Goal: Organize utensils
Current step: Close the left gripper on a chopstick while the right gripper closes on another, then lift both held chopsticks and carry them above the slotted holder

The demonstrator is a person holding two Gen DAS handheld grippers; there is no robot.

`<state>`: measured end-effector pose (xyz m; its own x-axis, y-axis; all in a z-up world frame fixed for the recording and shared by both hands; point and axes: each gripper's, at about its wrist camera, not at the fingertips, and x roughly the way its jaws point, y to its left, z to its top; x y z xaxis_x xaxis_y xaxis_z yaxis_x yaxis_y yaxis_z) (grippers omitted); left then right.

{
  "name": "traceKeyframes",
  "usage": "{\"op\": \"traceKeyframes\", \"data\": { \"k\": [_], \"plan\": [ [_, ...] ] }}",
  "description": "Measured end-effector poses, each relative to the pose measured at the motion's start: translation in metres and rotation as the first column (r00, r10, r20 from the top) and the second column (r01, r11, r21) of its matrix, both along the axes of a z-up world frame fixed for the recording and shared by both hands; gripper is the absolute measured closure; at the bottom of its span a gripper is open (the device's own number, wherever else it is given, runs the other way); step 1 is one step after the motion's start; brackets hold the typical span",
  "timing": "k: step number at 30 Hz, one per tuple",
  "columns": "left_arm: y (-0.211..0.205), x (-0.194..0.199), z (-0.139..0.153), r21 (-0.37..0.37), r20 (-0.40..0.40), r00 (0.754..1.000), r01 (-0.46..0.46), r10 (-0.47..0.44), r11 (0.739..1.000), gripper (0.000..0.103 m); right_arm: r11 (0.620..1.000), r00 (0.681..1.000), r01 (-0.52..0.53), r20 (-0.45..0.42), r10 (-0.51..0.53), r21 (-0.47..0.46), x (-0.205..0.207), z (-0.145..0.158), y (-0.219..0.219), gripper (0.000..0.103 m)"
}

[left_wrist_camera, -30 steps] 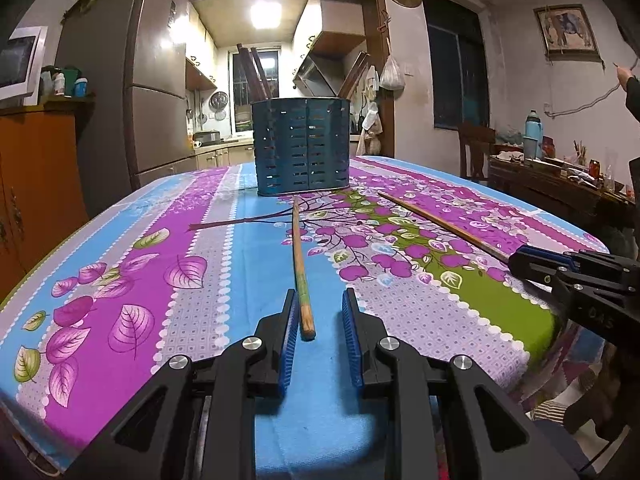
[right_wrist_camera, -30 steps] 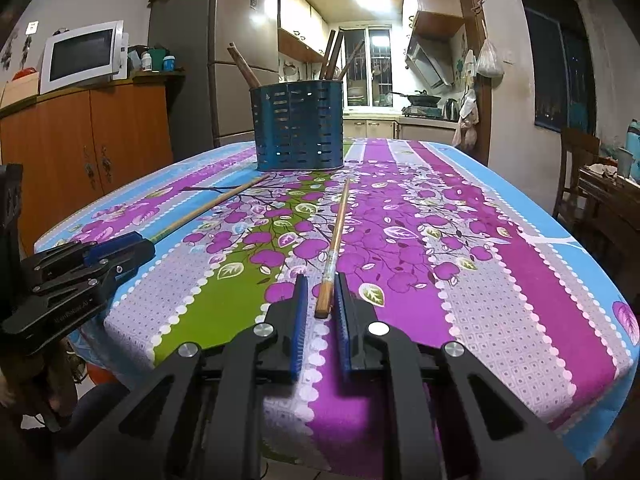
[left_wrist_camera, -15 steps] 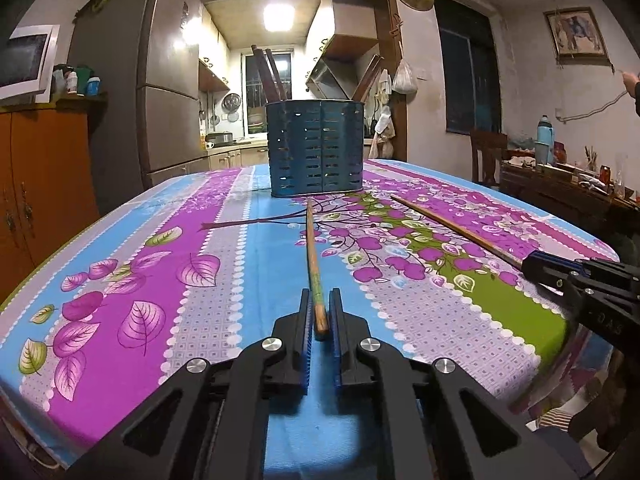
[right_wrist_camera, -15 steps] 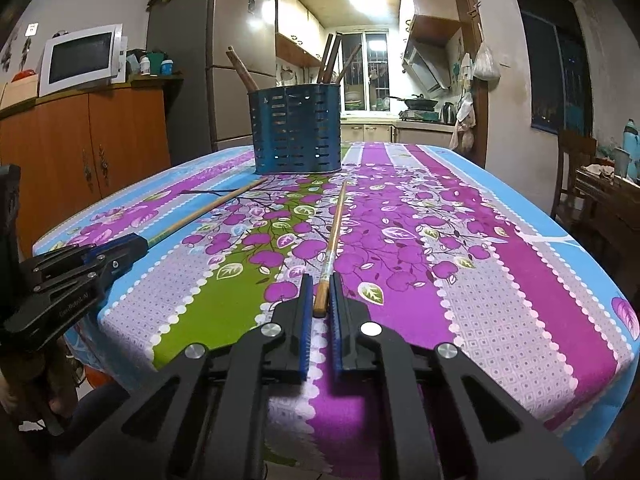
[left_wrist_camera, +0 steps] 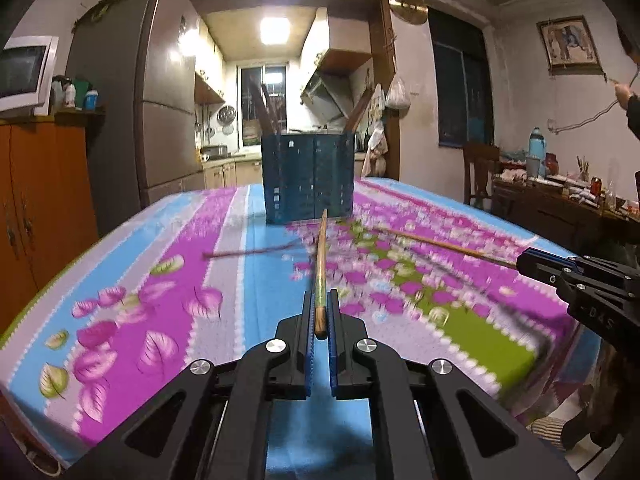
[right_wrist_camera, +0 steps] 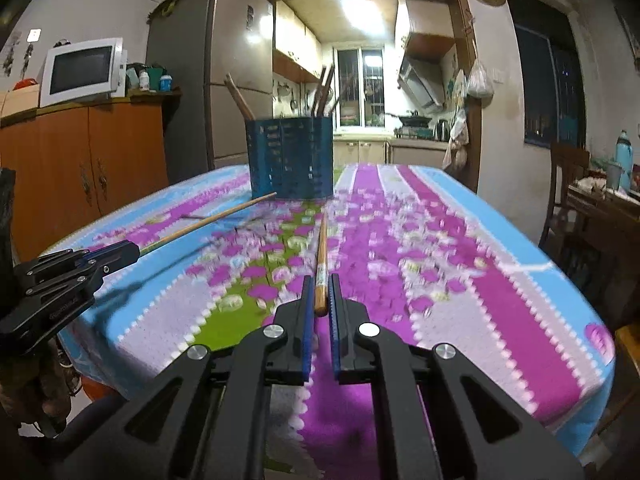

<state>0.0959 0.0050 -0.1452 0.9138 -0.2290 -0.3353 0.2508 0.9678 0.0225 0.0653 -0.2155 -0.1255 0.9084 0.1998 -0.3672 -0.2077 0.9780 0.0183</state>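
Chopsticks counted two: left claw (left_wrist_camera: 319, 312) was clamped on left chopstick (left_wrist_camera: 321, 264), right claw (right_wrist_camera: 321, 294) clamped on right chopstick (right_wrist_camera: 322, 256), both thick ends pinched, tips aimed at holder. One blue slotted holder (right_wrist_camera: 290, 158) stood at bench (right_wrist_camera: 500, 280) far end, roughly four wooden utensils inside. Microwave (right_wrist_camera: 82, 70) and fridge (right_wrist_camera: 200, 80) sat left. Nothing blocked holder.
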Motion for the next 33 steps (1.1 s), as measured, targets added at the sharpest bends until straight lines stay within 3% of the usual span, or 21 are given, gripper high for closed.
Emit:
{"op": "traceKeyframes", "data": {
  "k": [12,22,33],
  "plan": [
    [-0.009,-0.013,0.061,0.032,0.156,0.987,0.028,-0.033,0.999,0.096,0.998,0.990,-0.041,0.134,0.048,-0.054,-0.003,0.066,0.001,0.098],
    [-0.014,-0.003,0.104,0.049,0.246,0.967,0.054,-0.065,0.997,0.096,0.994,0.979,-0.092,0.175,0.101,-0.061,0.020,0.107,-0.002,0.098],
    [-0.023,0.054,0.166,0.073,0.188,0.970,0.144,-0.156,0.987,0.096,0.985,0.980,-0.170,0.099,0.173,-0.038,0.069,0.152,-0.004,0.098]
  ]
}}
